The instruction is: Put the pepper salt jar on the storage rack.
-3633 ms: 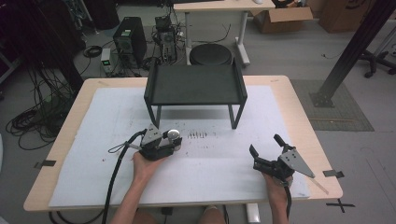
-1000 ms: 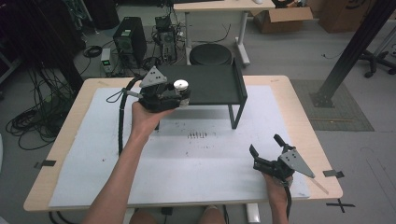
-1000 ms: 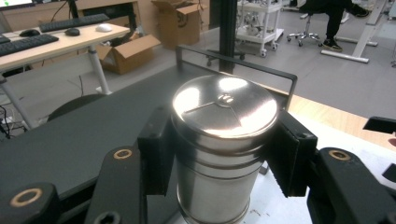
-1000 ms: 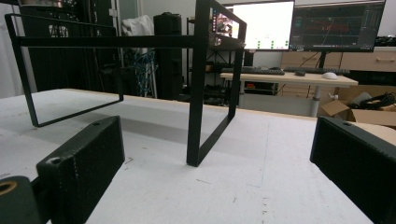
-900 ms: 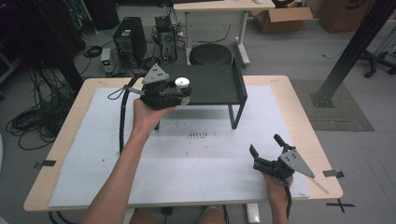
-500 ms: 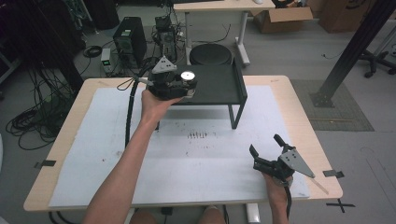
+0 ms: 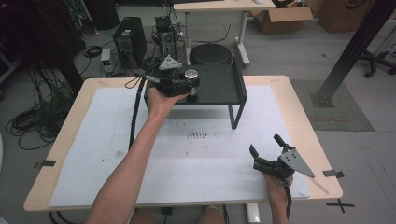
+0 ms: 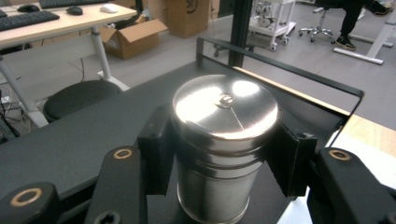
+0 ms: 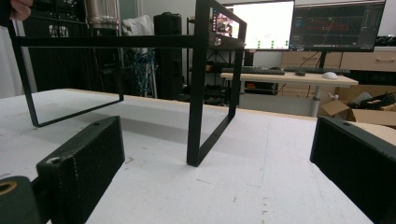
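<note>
Left gripper view has the left fingers (image 8: 159, 156) closed on the sides of the steel canister (image 8: 224, 140), held upright, seemingly so it sits flat on the black shelf (image 8: 84, 135) beneath. Outward, the arm stretches forward. Right fingers (image 7: 254, 151) gape empty, resting low on the surface (image 7: 93, 154), well apart.

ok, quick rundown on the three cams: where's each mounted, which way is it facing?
High view: fixed above the person's side, looking forward and down on the table; both forearms, left gripper, right gripper.
Left gripper view: rides the left gripper, looks along its jaws clamped on a metal tin over the black shelf.
Right gripper view: sits low near the tabletop, looks between its spread jaws at the shelf's legs.
Shared: all three show the shelf; high and left views share the tin.
</note>
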